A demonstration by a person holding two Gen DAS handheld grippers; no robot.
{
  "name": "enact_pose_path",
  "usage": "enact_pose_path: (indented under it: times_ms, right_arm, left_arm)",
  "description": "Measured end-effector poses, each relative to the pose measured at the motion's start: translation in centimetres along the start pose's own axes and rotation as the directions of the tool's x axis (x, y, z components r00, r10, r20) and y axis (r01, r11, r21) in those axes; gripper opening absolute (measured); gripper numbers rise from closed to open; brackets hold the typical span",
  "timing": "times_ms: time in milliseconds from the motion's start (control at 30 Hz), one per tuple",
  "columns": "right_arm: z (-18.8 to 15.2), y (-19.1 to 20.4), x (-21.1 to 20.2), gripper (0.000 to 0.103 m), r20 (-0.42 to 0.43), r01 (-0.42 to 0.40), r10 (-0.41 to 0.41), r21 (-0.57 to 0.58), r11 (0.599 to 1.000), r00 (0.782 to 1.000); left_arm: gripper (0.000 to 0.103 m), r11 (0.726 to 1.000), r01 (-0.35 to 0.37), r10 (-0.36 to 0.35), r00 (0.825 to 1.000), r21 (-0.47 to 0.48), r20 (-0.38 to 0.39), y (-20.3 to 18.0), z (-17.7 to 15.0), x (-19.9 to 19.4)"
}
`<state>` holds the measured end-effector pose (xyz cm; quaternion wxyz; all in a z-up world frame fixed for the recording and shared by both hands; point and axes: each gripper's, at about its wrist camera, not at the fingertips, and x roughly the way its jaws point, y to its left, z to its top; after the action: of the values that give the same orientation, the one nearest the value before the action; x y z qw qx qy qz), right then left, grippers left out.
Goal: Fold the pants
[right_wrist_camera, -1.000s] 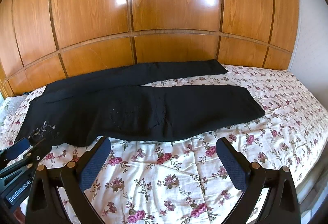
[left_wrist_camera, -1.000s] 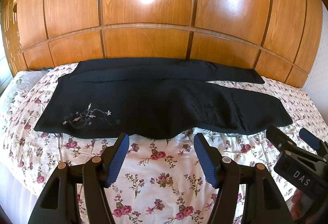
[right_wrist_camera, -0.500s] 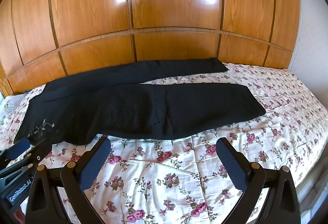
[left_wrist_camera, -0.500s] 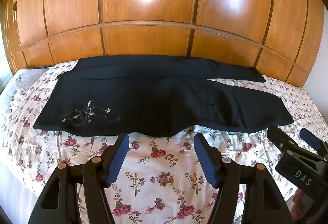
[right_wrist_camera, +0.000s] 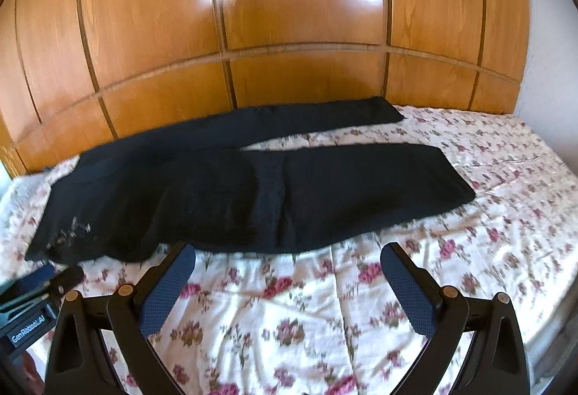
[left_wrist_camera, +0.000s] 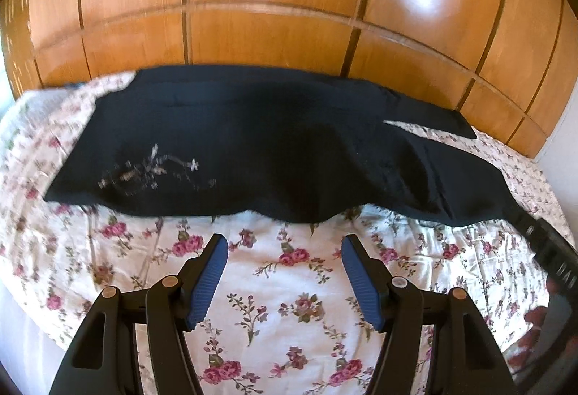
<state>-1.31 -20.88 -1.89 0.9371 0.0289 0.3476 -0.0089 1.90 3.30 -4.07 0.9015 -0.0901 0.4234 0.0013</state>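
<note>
Black pants (left_wrist_camera: 274, 145) lie flat across the flowered bed, waist at the left with pale floral embroidery (left_wrist_camera: 151, 171), two legs stretching right. They also show in the right wrist view (right_wrist_camera: 274, 192). My left gripper (left_wrist_camera: 285, 247) is open and empty, just short of the pants' near edge around the middle. My right gripper (right_wrist_camera: 289, 257) is open and empty, its left fingertip (right_wrist_camera: 186, 256) at the near edge of the near leg. The right gripper's body shows at the right edge of the left wrist view (left_wrist_camera: 552, 250).
The bed's flowered cover (right_wrist_camera: 289, 315) spreads in front of the pants. A glossy wooden panel wall (right_wrist_camera: 289, 15) stands right behind the bed. A white wall (right_wrist_camera: 549, 51) is at the right. The bed's right edge (right_wrist_camera: 552, 333) drops off.
Both grippers have moved forward toward the pants' near edge, and the pants now look larger and closer. The jaws stay open. The pants have not moved.
</note>
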Motion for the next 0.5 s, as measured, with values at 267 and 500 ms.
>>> enact_pose_path:
  times_ms: [267,500]
  right_arm:
    - [0.0,-6.9,3.7,0.103,-0.082,-0.029,0.043,0.164,0.986,0.996]
    - [-0.3,-14.2,5.6,0.095,-0.029,-0.082,0.102,0.403,0.912,0.994]
  left_arm:
    - [0.067,0.968,0.085,-0.081,0.996,-0.237,0.027,7.7,-0.4,1.9]
    - [0.065,0.925,0.078,-0.036,0.992,-0.372,0.119,13.5,-0.2,2.4]
